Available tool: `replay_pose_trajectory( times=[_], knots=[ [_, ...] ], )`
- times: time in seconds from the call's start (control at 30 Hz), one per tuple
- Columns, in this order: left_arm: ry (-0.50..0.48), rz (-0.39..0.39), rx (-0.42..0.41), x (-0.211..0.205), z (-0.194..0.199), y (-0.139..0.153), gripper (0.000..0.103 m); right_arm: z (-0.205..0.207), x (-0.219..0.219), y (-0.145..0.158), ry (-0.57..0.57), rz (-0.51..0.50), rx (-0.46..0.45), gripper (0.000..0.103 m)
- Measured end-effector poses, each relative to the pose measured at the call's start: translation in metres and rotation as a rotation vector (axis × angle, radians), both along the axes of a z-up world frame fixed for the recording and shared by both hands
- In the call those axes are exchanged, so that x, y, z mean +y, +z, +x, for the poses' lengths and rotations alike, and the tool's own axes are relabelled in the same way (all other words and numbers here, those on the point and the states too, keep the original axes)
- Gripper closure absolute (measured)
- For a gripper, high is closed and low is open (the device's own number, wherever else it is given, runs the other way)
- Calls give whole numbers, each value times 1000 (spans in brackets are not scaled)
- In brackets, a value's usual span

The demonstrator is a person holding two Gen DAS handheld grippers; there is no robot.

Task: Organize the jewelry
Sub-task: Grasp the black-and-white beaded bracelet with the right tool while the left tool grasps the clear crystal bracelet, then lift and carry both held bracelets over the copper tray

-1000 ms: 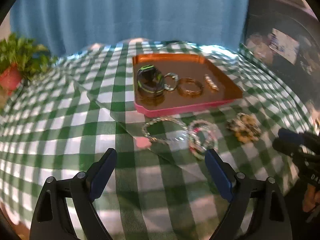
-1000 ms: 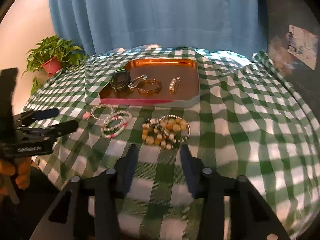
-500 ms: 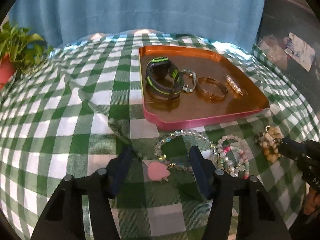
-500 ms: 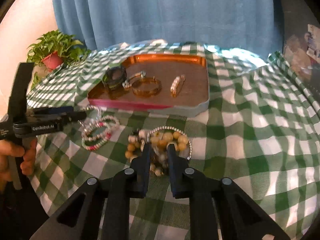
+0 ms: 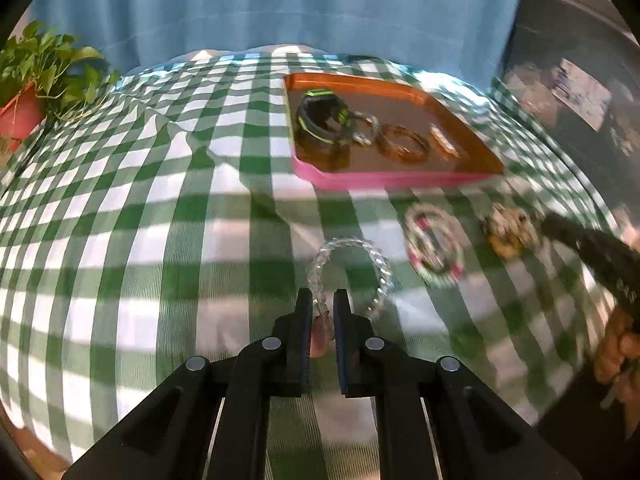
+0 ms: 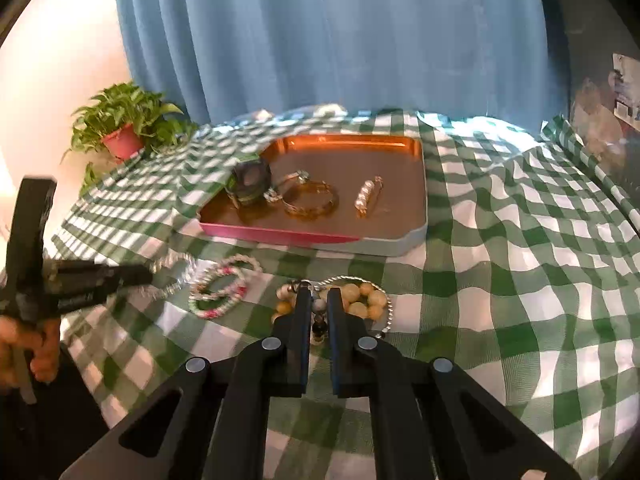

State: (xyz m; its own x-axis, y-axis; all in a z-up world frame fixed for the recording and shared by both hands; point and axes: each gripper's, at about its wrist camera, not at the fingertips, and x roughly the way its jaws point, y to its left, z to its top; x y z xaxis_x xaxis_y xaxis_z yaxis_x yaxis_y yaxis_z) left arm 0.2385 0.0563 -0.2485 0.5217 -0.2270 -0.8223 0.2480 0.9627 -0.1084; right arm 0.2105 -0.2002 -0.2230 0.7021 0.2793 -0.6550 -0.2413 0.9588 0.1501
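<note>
Black hand-held gripper [image 5: 322, 300], blue pads, silver screws.

Blurred lettering on left hand-held gripper [image 6: 136, 276], unreadable.

right gripper [image 6: 319, 300] clamped on yellow bead bracelet [image 6: 362, 300] | left gripper [image 6: 138, 276] at clear bead bracelet [image 6: 170, 276] | tray [image 6: 416, 236] behind, on checked cloth [image 6: 500, 264]

Both wrist cameras look low and near across the table, sharing the tray [image 5: 404, 182] [image 6: 384, 246] farther off.
</note>
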Motion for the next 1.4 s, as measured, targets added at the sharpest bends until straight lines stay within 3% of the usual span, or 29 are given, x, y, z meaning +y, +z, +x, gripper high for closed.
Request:
replay_pose_trajectory(
  times=[0.23, 0.5, 0.73, 0.8, 0.87, 0.93, 1.0, 1.03, 1.07, 1.1, 1.33, 1.4],
  knots=[
    [0, 18, 8, 6, -25, 10, 93, -38, 6, 1, 13, 35, 24, 96],
    [29, 18, 67, 7, -19, -5, 89, -47, 21, -10, 35, -27, 35, 96],
    [-35, 27, 17, -3, -10, -5, 54, -33, 9, -25, 29, 24, 94, 91],
    [-73, 83, -11, -14, -12, -8, 45, -31, 6, -29, 8, 3, 109, 75],
    [-74, 112, -37, -18, -12, -10, 37, -30, 6, -32, 8, -2, 116, 70],
    [-44, 67, -14, -11, -8, -9, 42, -30, 10, -31, 25, -22, 113, 65],
    [-61, 67, -14, -12, -8, -5, 92, -31, 16, -32, 36, -57, 101, 61],
    [-59, 51, 4, -11, -7, -5, 96, -32, 20, -32, 38, -84, 95, 62],
    [-53, 41, 17, -10, -8, -4, 96, -33, 25, -33, 39, -126, 85, 73],
    [-49, 40, 24, -10, -9, -4, 96, -33, 27, -33, 41, -154, 77, 92],
    [-41, -59, 69, -12, -22, 5, 96, -40, 23, -23, 36, -155, 44, 97],
    [-37, -153, 103, -7, -22, 13, 96, -44, 22, -13, 26, -140, 17, 97]
  ],
)
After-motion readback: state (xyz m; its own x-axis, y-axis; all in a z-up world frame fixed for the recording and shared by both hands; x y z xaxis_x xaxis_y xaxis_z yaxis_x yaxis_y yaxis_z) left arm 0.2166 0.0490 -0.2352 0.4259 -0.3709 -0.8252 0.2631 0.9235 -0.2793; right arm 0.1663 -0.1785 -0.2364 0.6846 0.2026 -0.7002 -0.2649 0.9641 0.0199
